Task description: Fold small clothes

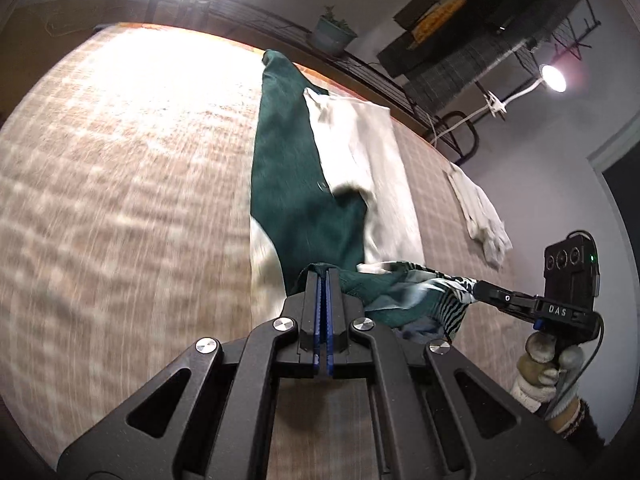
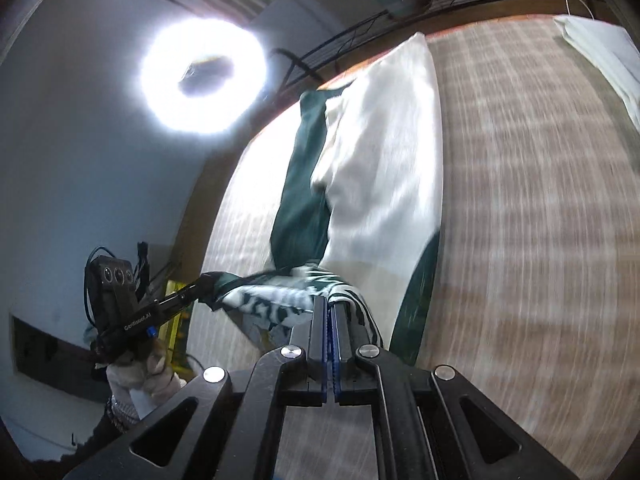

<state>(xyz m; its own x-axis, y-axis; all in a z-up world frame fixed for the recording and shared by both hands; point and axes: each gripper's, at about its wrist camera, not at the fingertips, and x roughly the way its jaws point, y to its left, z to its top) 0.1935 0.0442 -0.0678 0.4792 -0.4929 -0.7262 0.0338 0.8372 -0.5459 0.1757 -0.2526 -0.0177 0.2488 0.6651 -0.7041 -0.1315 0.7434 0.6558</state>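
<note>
Over the plaid bedcover point(image 1: 120, 184), both grippers pinch the near hem of a green-and-white garment point(image 1: 308, 184) trailing toward twelve o'clock: left gripper point(image 1: 323, 276), right gripper point(image 2: 330, 304), jaws clamped on cloth. Keep that edge taut and level, I'd judge. Fabric looks soft, with a striped lining.

Two grippers point(image 1: 323, 280) point(image 2: 330, 308), one green-white garment point(image 1: 316, 184), one white cloth point(image 1: 480, 208), one potted plant point(image 1: 332, 34), two lamps point(image 2: 204, 76) point(image 1: 554, 78)

Green-and-white garment point(image 1: 312, 200): stretched long across checked surface, near end lifted, bunched; striped trim, possibly collar, blurred.
</note>
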